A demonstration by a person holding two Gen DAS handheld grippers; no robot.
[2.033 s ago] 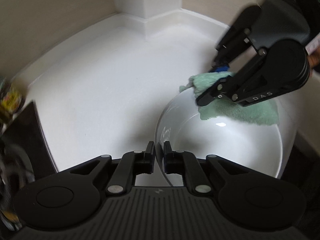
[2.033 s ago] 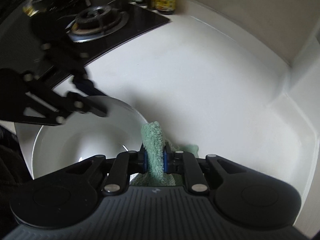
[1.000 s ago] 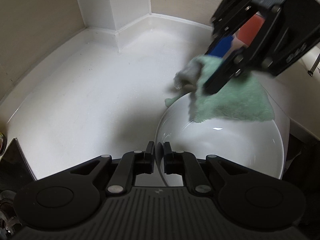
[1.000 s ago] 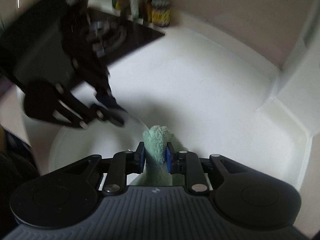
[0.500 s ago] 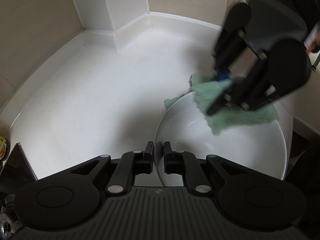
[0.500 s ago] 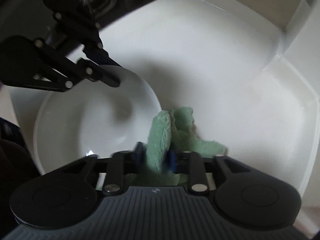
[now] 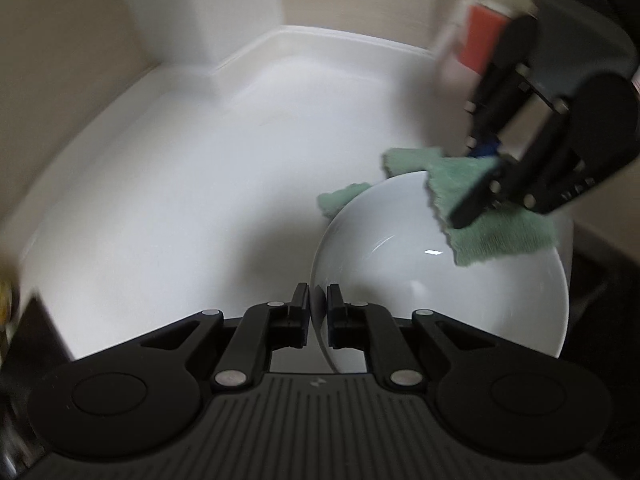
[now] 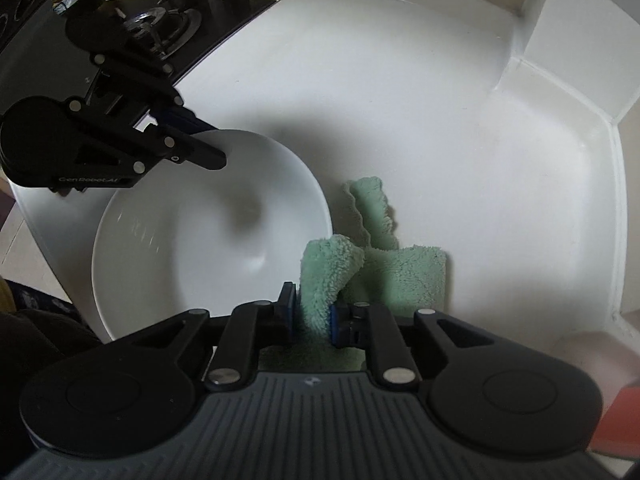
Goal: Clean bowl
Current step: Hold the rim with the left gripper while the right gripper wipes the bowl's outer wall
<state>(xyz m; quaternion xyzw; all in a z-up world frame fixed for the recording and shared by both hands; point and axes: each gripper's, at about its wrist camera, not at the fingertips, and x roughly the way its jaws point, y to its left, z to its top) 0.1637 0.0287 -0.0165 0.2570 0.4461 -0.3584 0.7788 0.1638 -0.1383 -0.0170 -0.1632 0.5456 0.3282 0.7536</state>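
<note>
The bowl (image 7: 440, 280) rim is straddled by the jaws of the left gripper (image 7: 318, 304), which are opening. A green cloth (image 8: 320, 280) is clamped in the opening jaws of the right gripper (image 8: 313, 312). The bowl is white, glossy, round and upright on the white counter (image 8: 440, 120), its mouth facing up. The cloth is draped over its rim at 4 o'clock in the right wrist view.

"GenRobot.AI" on left gripper (image 8: 208, 142), bottle labels unreadable

One bowl (image 8: 208, 240), one cloth (image 8: 400, 276), two hand-held grippers.
</note>
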